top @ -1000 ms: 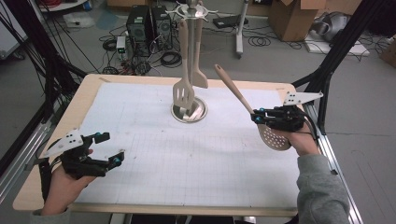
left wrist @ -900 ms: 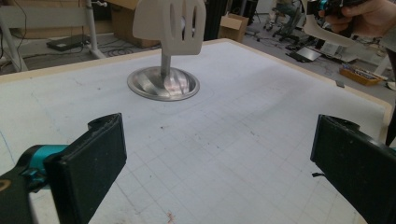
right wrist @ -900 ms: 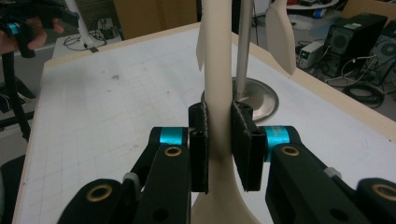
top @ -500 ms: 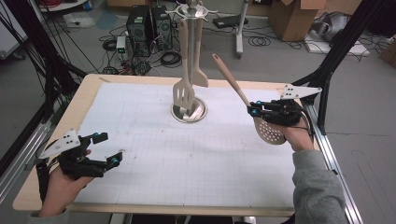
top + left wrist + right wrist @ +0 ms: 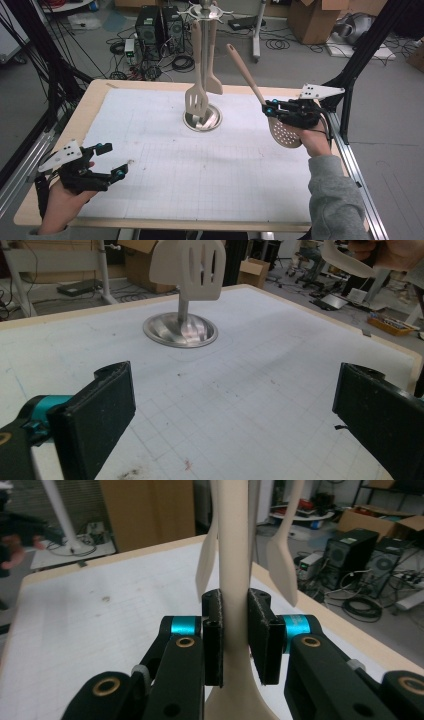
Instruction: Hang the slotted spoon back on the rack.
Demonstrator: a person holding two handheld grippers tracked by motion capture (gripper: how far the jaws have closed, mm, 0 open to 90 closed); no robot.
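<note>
My right gripper (image 5: 270, 108) is shut on the beige handle of a perforated skimmer spoon (image 5: 286, 136) and holds it in the air over the table's right side. The handle slants up and left toward the utensil stand (image 5: 202, 121). In the right gripper view the pads (image 5: 214, 630) clamp the handle (image 5: 233, 555) near the bowl. A slotted spatula (image 5: 196, 101) and a plain spatula (image 5: 214, 82) hang from the stand. My left gripper (image 5: 112, 160) rests near the front left corner, open, its jaws wide apart with nothing between them (image 5: 235, 405).
The stand's round metal base (image 5: 181, 330) sits mid-table on the white gridded mat (image 5: 210, 170). The slotted spatula (image 5: 188, 266) hangs just above that base. Black frame posts flank the table. Computers, cables and boxes lie on the floor beyond the far edge.
My right gripper has risen with the skimmer, and the handle's tip now stands higher and closer to the hanging spatulas. The left gripper has stayed in place.
</note>
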